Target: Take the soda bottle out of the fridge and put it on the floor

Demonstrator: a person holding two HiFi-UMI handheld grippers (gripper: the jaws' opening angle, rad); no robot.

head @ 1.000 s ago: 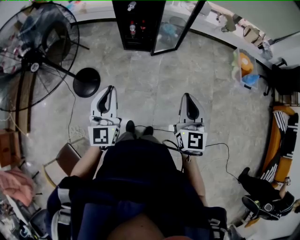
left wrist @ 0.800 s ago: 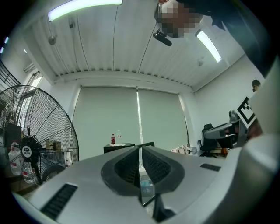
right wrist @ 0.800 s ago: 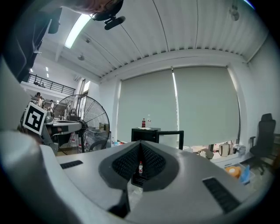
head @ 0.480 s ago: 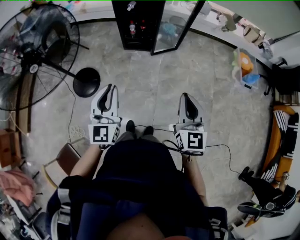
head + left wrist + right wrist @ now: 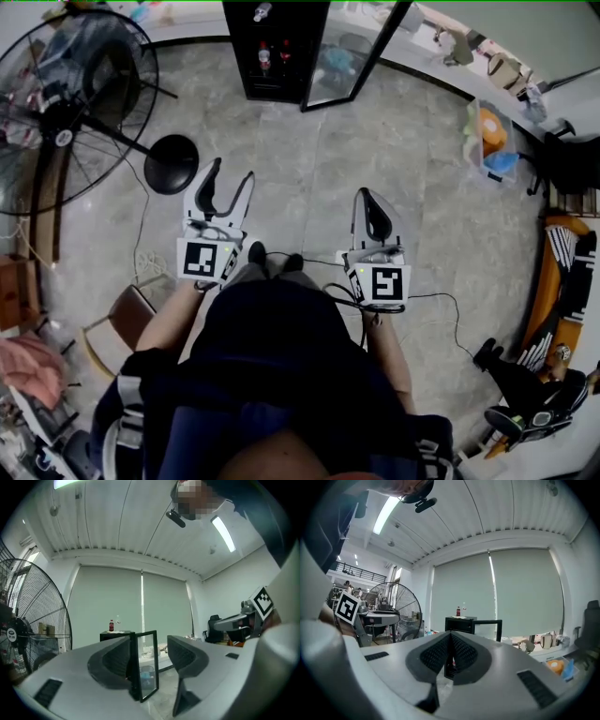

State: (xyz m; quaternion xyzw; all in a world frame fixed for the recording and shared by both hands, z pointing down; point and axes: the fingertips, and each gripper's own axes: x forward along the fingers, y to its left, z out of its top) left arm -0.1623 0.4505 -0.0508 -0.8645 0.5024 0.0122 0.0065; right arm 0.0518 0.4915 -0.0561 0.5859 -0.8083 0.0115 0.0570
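Currently the soda bottle [image 5: 265,58] sits on a shelf inside the black fridge [image 5: 281,89], top centre of the head view, with a second bottle [image 5: 284,51] just beside it. Too small to read labels. A separate red bottle [image 5: 111,626] stands on the fridge top in both gripper views.

The glass door [image 5: 349,58] is swung open to the right of the cabinet, its free edge sticking out over the floor toward the lower left, so the cabinet front is exposed. Open tile floor [image 5: 309,159] runs from the fridge down to the grippers.

Left gripper [image 5: 232,171]: jaws have just been opening and stand apart with nothing held; its own view [image 5: 149,645] shows only the far door in the gap. Right gripper [image 5: 364,193]: jaws pressed together on nothing [image 5: 451,641]. Both are well apart from the fridge.

Obstacles:
- The pedestal fan [image 5: 56,112] is at upper left, and its round base [image 5: 172,164] is near the left gripper's tips.
- A cable [image 5: 436,298] trails over the tiles at right.
- A plastic bin [image 5: 492,141] is at the right edge.
- Another person [image 5: 525,384] is at lower right, off the path.
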